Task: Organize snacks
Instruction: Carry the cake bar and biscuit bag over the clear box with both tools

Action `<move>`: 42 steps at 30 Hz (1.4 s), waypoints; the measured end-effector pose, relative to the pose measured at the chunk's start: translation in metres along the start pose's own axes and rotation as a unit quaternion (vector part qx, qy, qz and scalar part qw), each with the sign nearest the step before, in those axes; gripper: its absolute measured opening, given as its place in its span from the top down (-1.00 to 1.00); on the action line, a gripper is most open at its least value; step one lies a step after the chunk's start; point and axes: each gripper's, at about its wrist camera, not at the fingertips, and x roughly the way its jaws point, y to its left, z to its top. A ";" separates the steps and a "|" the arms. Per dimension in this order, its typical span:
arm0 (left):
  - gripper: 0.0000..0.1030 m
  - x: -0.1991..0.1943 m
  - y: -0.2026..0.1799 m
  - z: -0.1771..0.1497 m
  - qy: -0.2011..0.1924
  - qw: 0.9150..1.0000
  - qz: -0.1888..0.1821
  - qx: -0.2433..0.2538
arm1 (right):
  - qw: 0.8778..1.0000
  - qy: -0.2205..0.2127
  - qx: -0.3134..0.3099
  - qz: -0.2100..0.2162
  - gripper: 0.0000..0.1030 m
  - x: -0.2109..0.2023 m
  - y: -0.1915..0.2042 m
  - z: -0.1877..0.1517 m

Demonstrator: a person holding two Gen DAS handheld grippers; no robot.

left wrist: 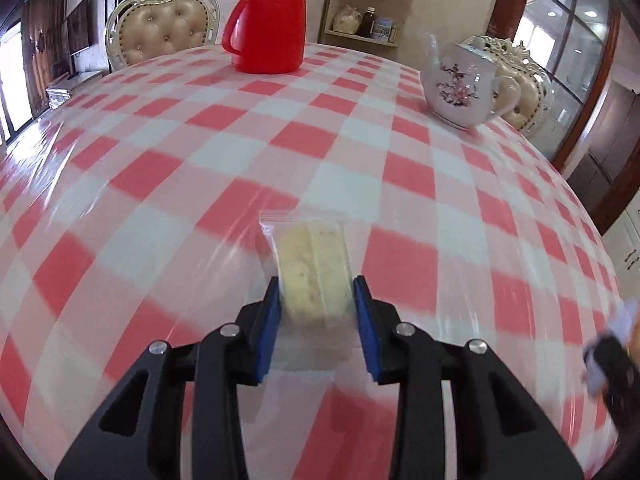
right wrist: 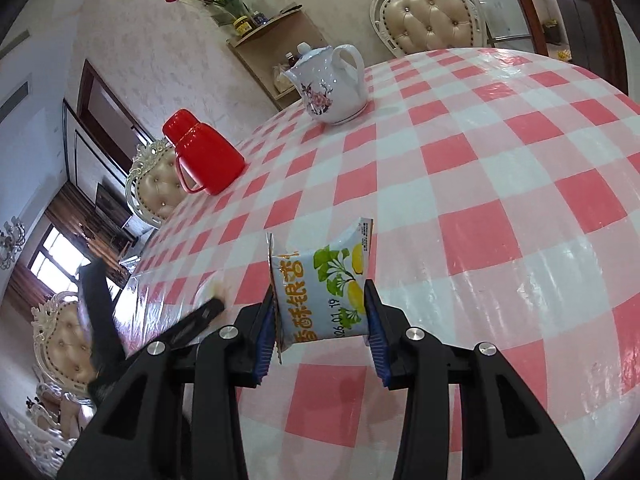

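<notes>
My left gripper (left wrist: 317, 294) is shut on a clear-wrapped pale yellow cake (left wrist: 312, 276) and holds it just above the red-and-white checked tablecloth (left wrist: 280, 152). My right gripper (right wrist: 320, 300) is shut on a light blue snack packet (right wrist: 324, 292) with green leaves, yellow fruit and orange lettering, held upright above the cloth (right wrist: 500, 200). In the right wrist view the left gripper (right wrist: 200, 316) shows blurred at the lower left. A blurred part of the right gripper (left wrist: 616, 360) shows at the right edge of the left wrist view.
A red thermos jug (left wrist: 266, 20) stands at the far side of the table and also shows in the right wrist view (right wrist: 204, 152). A white floral teapot (left wrist: 460, 84) stands at the far right; it also shows in the right wrist view (right wrist: 332, 84). Cream padded chairs (left wrist: 160, 28) ring the table.
</notes>
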 end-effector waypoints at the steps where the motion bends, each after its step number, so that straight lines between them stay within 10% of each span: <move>1: 0.30 -0.008 0.001 -0.007 -0.003 1.000 0.000 0.003 | 1.000 0.001 -0.001 -0.001 0.21 0.001 0.000 0.000; 20: 0.30 -0.117 0.040 -0.077 -0.048 0.998 -0.043 0.002 | 0.993 0.033 -0.115 -0.020 0.22 0.005 0.052 -0.049; 42: 0.30 -0.157 0.080 -0.125 -0.061 0.996 -0.053 -0.047 | 0.979 0.034 -0.197 -0.047 0.22 -0.052 0.094 -0.114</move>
